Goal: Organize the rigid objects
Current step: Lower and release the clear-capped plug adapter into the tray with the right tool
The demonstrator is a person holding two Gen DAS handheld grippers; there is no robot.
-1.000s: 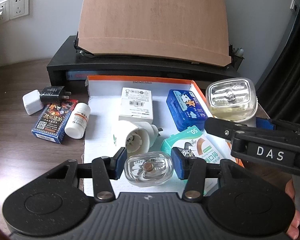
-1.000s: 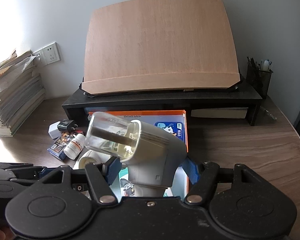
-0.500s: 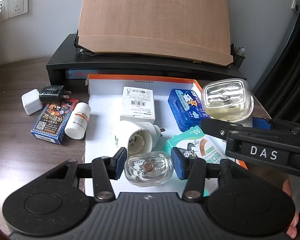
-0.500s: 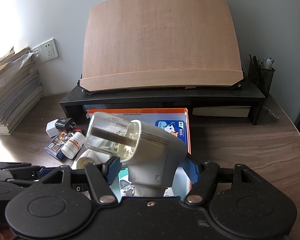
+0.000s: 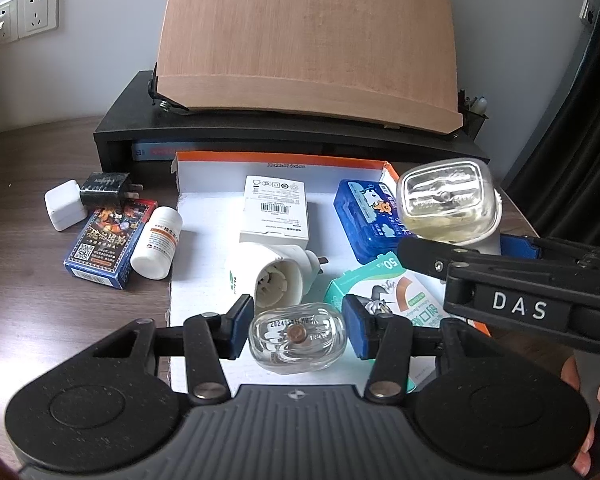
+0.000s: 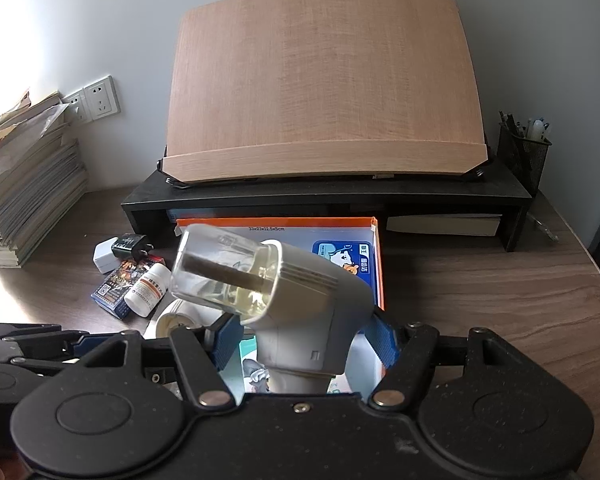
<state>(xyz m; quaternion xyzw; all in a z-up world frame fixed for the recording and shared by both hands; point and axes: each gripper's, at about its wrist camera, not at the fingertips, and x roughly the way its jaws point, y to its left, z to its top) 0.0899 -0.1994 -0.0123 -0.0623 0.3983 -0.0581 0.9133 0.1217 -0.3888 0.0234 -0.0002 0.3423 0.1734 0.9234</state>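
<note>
While both hands held level above the wooden surface (image 6: 480,280), the left gripper (image 5: 298,330) was closed on a small clear glass bottle (image 5: 298,336), its blue pads pressing both sides. The right gripper (image 6: 306,334) clamped the grey body of a plug-in device (image 6: 312,320) whose clear liquid bottle (image 6: 224,272) tilted up and to the left. Both hung over a white tray with an orange rim (image 5: 204,240) that held a white box (image 5: 274,208), a white adapter (image 5: 276,276) and a blue case (image 5: 366,220).
</note>
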